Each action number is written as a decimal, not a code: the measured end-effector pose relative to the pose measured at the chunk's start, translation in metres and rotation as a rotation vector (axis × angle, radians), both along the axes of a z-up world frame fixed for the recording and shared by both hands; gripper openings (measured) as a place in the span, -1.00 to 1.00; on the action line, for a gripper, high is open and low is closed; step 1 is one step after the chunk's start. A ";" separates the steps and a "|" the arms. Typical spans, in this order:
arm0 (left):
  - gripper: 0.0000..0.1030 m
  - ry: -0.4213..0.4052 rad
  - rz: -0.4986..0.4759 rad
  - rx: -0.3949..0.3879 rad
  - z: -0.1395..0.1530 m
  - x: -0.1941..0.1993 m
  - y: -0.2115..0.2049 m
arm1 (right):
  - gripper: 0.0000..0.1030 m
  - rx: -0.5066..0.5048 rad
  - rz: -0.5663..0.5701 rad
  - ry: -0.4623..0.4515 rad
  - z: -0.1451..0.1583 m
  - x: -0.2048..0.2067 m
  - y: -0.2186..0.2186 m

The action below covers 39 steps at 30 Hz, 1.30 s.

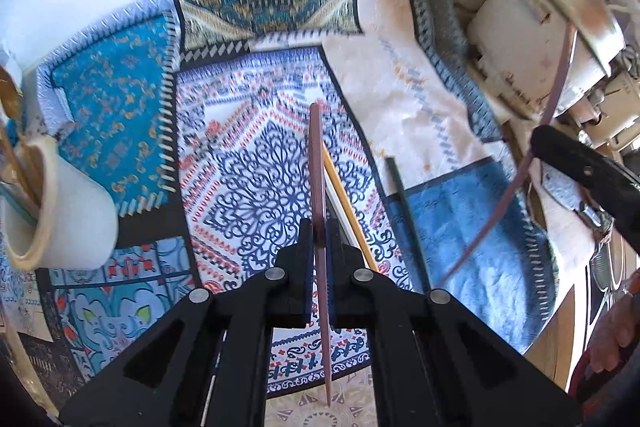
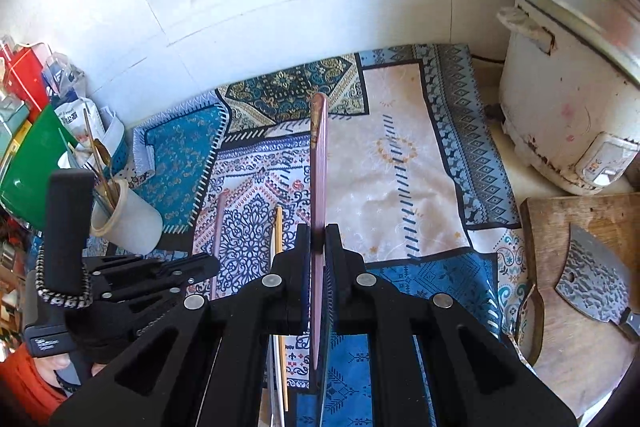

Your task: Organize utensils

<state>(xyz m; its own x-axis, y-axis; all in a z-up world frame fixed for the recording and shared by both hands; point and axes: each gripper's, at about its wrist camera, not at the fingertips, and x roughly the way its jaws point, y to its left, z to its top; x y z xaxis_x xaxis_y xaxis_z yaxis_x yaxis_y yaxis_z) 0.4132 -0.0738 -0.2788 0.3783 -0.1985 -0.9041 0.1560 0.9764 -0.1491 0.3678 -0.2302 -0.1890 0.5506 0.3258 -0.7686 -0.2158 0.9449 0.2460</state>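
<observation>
So the biggest thing is the patchwork cloth covering the counter, all blue, teal and cream panels, and everything else sits relative to it. Off its right edge stands a worn white rice cooker, and nearer the camera on that side there's a wooden cutting board with a cleaver lying flat on it. On the cloth's left side is a white utensil cup with a few gold-coloured handles sticking out of it.

Over the middle of the cloth, the right gripper has its fingers pressed together on a mauve chopstick, which runs straight through the jaws and sticks out well past the fingertips. The left gripper does the same with a second mauve chopstick, pinched at about mid-length, both ends free.

Flat on the cloth below the left gripper lie a yellow chopstick with a white one tight beside it, and further right a dark green chopstick.
</observation>
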 end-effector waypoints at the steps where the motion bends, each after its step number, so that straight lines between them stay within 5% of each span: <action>1: -0.93 -0.017 0.000 -0.002 0.006 -0.002 0.001 | -0.87 -0.001 0.001 -0.006 0.002 -0.001 0.001; 25: -1.00 -0.309 0.071 -0.044 0.119 -0.033 0.056 | -0.88 -0.011 0.045 -0.210 0.078 0.004 0.051; 31: -0.91 -0.222 0.120 -0.051 0.103 -0.016 0.071 | -0.88 0.010 0.029 -0.220 0.083 0.005 0.050; 35: -0.41 -0.122 0.154 -0.061 0.071 0.000 0.077 | -0.88 0.011 0.016 -0.216 0.082 0.004 0.042; 39: -0.28 -0.034 0.192 -0.040 0.031 0.021 0.070 | -0.88 0.006 -0.003 -0.205 0.078 0.005 0.030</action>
